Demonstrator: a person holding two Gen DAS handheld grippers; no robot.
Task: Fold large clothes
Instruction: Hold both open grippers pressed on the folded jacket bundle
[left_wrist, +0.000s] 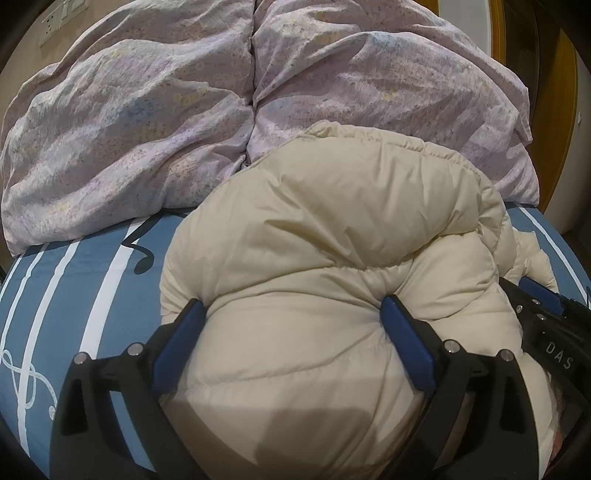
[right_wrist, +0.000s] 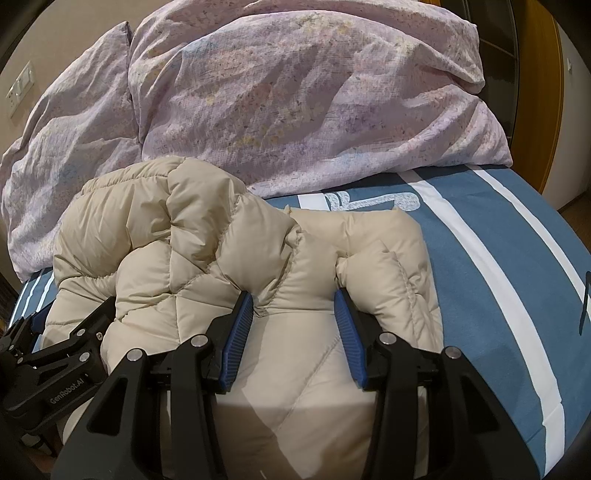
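A cream puffer jacket (left_wrist: 332, 221) lies bunched in a thick fold on the bed. In the left wrist view, my left gripper (left_wrist: 291, 301) stands wide with its blue pads pressed into a fat roll of the jacket's near edge. In the right wrist view, my right gripper (right_wrist: 292, 293) is shut on a narrower fold of the same jacket (right_wrist: 166, 240), and the fabric creases at both fingertips. Both grippers sit side by side at the near edge. The jacket's underside and sleeves are hidden.
The bed's blue sheet (left_wrist: 92, 295) has white stripes and music-note prints, with bare sheet (right_wrist: 498, 258) to the right of the jacket. A crumpled lilac floral quilt (left_wrist: 147, 129) is heaped just behind the jacket. A wall socket (right_wrist: 20, 88) is far left and wooden door trim (left_wrist: 554, 110) far right.
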